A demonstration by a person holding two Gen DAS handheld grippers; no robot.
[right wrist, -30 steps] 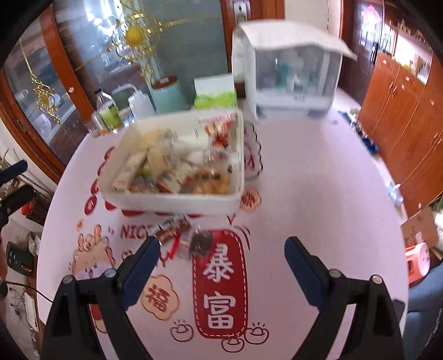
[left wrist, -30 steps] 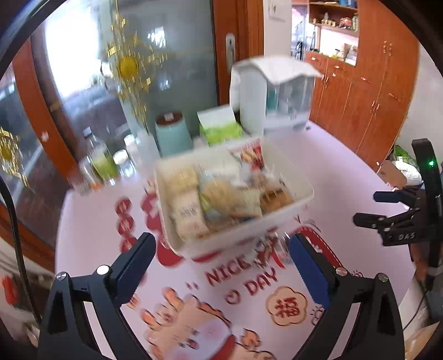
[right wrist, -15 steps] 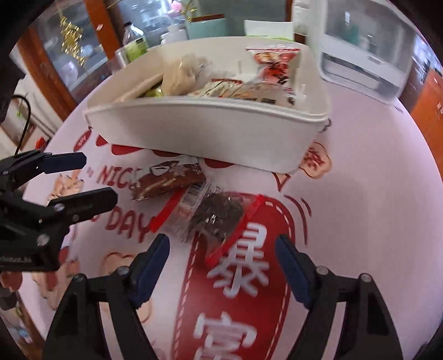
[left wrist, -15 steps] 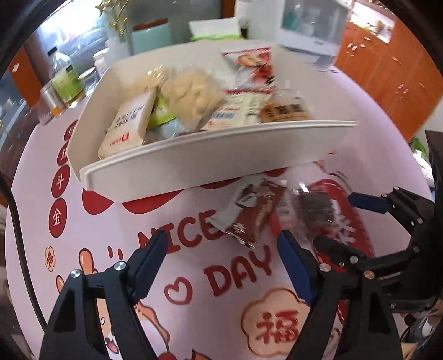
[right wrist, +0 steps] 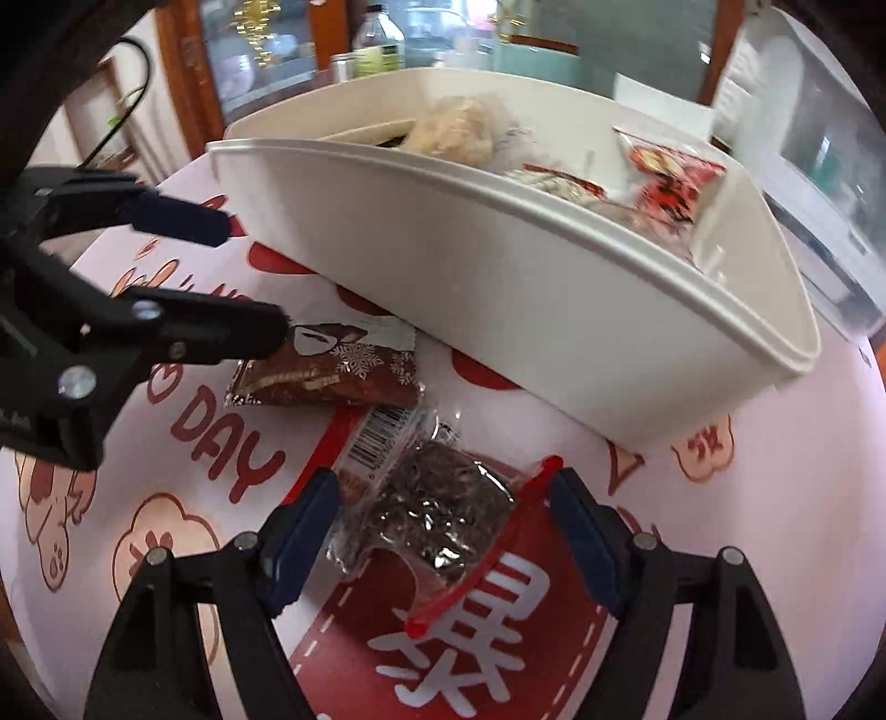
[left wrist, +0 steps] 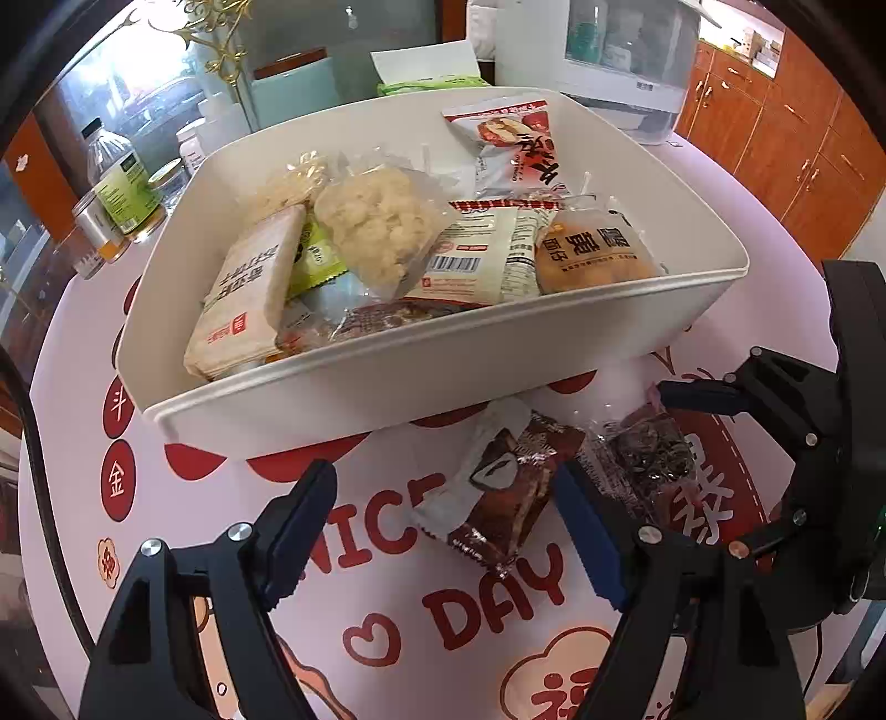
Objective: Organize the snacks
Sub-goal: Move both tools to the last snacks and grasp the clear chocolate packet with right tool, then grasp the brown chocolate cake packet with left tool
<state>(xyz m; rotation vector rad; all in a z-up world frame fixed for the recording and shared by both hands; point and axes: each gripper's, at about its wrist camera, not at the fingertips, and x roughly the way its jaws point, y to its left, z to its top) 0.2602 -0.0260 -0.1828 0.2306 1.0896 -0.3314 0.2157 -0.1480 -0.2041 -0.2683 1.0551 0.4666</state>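
Observation:
A white bin [left wrist: 387, 382] full of several wrapped snacks stands on the pink printed tablecloth. In front of it lie two loose packets side by side. The brown chocolate-bar packet [left wrist: 506, 487] lies between the fingers of my left gripper [left wrist: 443, 526], which is open: its right pad is at the wrapper's edge and its left pad stands well clear. The clear packet with dark contents [right wrist: 443, 509] lies between the fingers of my right gripper [right wrist: 443, 526], also open, with the wrapper's edges reaching towards both pads. Each view shows the other gripper beside it: the right gripper [left wrist: 686, 465] and the left gripper [right wrist: 232, 277].
Behind the bin [right wrist: 498, 266] stand a green-labelled bottle [left wrist: 119, 185], small jars, a teal canister [left wrist: 293, 88], a tissue box [left wrist: 426, 66] and a white appliance [left wrist: 609, 50]. Wooden cabinets [left wrist: 786, 144] line the far right. The table's edge curves round at the left.
Both grippers have come down from high above the table to just over it and narrowed their jaws. Each now straddles one loose packet in front of the bin.

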